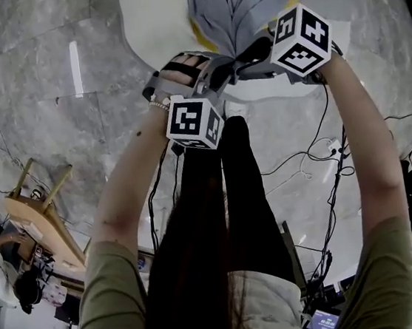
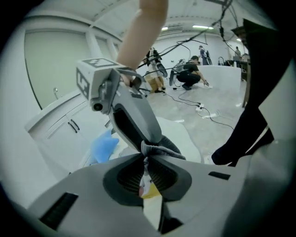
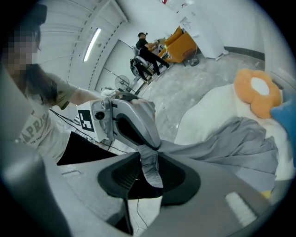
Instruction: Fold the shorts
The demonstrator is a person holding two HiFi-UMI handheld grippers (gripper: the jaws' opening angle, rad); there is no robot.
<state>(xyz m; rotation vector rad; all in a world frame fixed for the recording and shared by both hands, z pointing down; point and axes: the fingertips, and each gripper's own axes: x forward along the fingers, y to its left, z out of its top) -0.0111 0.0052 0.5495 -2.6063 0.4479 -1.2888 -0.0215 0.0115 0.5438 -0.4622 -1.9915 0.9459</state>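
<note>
The grey marbled floor (image 1: 52, 127) fills most of what I see looking down, with cables (image 1: 316, 154) trailing over it on my side of the table. The white table (image 1: 158, 17) has a rounded edge, and everything I am working on sits at or on it.

The grey shorts (image 1: 235, 4) lie on the table and fan out away from its near edge in soft pleats. Right at that edge the cloth is bunched into one narrow point and raised a little off the tabletop.

Both of my grippers meet at that point, above the table's near edge, tips almost touching each other. My left gripper (image 2: 144, 159) has its jaws nearly together, pinching a small fold of the shorts at the very tips. My right gripper (image 3: 150, 155) has its jaws narrow too, clamped on a thicker strip of the same cloth that hangs down between the pads (a flat grey tongue of fabric).

Farther in on the table, beyond the shorts, sits an orange flower-shaped cushion (image 3: 257, 92). A small blue soft thing (image 2: 102, 146) also lies on the table; I cannot tell what it is.
</note>
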